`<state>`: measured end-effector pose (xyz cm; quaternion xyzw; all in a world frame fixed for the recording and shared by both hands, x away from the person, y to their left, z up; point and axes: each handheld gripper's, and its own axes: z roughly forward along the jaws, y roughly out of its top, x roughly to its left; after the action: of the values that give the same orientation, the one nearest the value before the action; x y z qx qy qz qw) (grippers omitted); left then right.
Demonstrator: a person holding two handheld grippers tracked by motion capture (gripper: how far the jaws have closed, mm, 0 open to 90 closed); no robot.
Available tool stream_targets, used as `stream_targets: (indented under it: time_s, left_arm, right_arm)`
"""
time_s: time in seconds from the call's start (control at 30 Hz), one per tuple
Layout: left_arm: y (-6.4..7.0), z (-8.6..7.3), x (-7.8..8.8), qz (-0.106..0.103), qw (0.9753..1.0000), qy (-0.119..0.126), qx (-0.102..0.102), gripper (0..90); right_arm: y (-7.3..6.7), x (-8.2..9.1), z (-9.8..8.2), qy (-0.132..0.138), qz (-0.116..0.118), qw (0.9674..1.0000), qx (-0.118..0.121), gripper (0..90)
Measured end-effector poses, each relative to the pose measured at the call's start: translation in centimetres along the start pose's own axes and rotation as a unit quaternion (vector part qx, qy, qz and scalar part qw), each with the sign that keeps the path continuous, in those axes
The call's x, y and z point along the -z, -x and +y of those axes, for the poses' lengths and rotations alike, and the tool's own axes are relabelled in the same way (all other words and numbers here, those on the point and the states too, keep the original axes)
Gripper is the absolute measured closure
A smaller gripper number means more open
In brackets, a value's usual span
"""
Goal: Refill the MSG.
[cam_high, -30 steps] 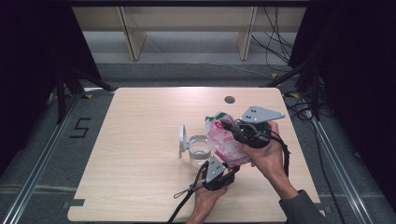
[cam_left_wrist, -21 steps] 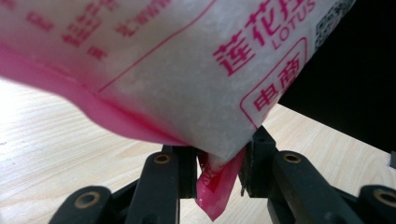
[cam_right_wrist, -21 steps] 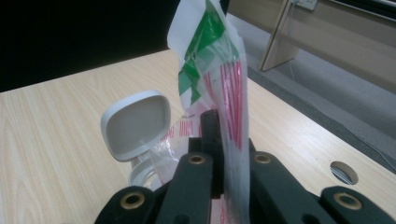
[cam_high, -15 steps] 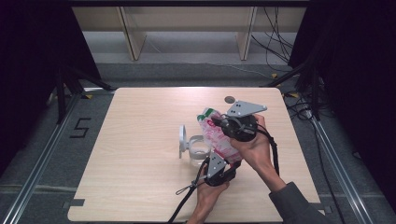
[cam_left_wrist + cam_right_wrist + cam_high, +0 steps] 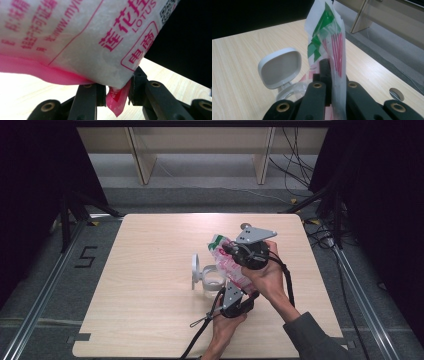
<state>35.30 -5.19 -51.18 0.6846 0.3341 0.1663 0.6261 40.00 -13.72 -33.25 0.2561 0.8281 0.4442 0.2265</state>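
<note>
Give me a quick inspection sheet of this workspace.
Surface: wooden table, small round hole near far edge.
Job's things: pink-printed bag held tilted above a clear jar with its white lid flipped open.
Clutter: nothing seen.
Grippers: left gripper shut on bag's bottom corner; right gripper shut on its top end.
Cables: one trails from each gripper; more lie on floor far right.
Surroundings: black curtains at sides, wooden shelf frame behind.

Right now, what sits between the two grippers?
The pink-and-white bag spans the gap in the high view: the right gripper pinches its upper end, the left gripper its lower corner, above the clear jar.
</note>
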Motion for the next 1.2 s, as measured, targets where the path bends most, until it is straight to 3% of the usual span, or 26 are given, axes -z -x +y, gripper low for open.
stream_targets:
  time_s: [0.03,0.07,0.13,0.17,0.23,0.33,0.43,0.7,0.97,1.07,1.2]
  left_arm:
    - [0.0,0.0,-0.1,0.000,1.0000,0.003,0.002,71.9]
    - [-0.1,0.1,0.0,0.001,1.0000,0.000,-0.002,71.9]
    - [-0.2,0.1,0.0,0.005,1.0000,0.003,-0.002,72.0]
    - [-0.2,0.2,-0.1,0.004,1.0000,0.005,0.002,72.1]
    - [-0.3,0.2,-0.1,0.003,1.0000,0.003,0.000,72.1]
    - [-0.4,0.2,-0.2,0.005,1.0000,0.004,-0.001,72.3]
    - [-0.4,0.0,-0.3,0.004,1.0000,0.007,0.002,72.6]
    - [-0.4,0.0,-0.3,0.003,1.0000,0.006,-0.003,72.7]
    - [-0.2,-0.2,-0.7,0.007,1.0000,0.006,-0.003,72.9]
    - [-0.1,-0.3,-0.8,0.005,1.0000,0.006,0.000,73.0]
    - [0.0,-0.3,-0.9,0.005,0.9999,0.011,0.002,73.0]
  right_arm:
    - [-0.1,0.0,0.0,0.000,-0.006,1.0000,-0.007,90.0]
    - [-0.2,-0.1,0.1,0.005,-0.013,0.9999,0.002,90.0]
    - [-0.2,-0.2,0.3,0.001,-0.008,0.9999,0.011,90.0]
    - [-0.4,-0.3,0.3,0.001,-0.008,1.0000,0.004,90.0]
    - [-0.4,-0.6,0.5,-0.001,-0.011,0.9997,0.021,90.0]
    - [-0.6,-1.0,0.6,-0.006,-0.010,0.9998,0.019,90.0]
    - [-0.9,-1.3,0.5,-0.006,-0.022,0.9990,0.039,90.0]
    - [-1.2,-1.6,0.5,-0.014,-0.027,0.9990,0.032,90.0]
    - [-1.3,-2.0,0.3,-0.020,-0.023,0.9984,0.048,90.0]
    - [-1.3,-1.8,0.2,-0.015,-0.025,0.9990,0.035,90.0]
    - [-1.2,-2.1,0.1,-0.020,-0.028,0.9983,0.047,90.0]
